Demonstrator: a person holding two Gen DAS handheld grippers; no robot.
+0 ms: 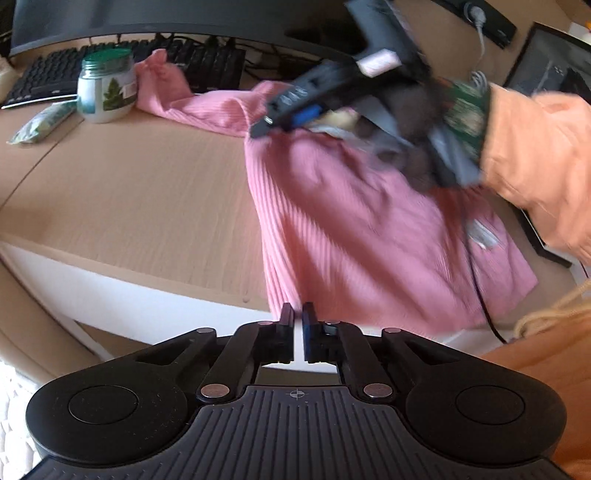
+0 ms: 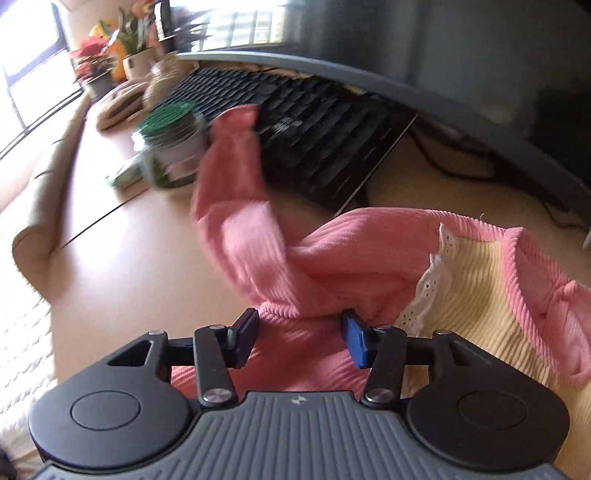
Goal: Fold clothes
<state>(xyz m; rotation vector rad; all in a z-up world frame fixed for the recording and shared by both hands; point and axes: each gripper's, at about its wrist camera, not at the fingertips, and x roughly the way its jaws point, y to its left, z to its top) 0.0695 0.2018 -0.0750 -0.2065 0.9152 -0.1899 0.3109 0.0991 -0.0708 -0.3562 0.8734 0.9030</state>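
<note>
A pink ribbed garment (image 1: 362, 229) lies on the wooden desk (image 1: 147, 192), one sleeve (image 1: 162, 88) stretched toward the keyboard. In the right wrist view the garment (image 2: 332, 254) shows a cream lining with white lace trim (image 2: 432, 284). My left gripper (image 1: 297, 314) is shut at the desk's front edge, at the garment's lower hem corner, with a thin gap between the pads; nothing shows between them. My right gripper (image 2: 301, 325) is open over the bunched fabric near the neckline. It also shows in the left wrist view (image 1: 266, 123), blurred, above the garment.
A jar with a green lid (image 1: 105, 86) and a small packet (image 1: 40, 123) stand at the left back. A black keyboard (image 2: 314, 136) and curved monitor (image 1: 166, 18) lie behind. Potted plants (image 2: 110, 48) stand far left. My orange sleeve (image 1: 539, 166) is at right.
</note>
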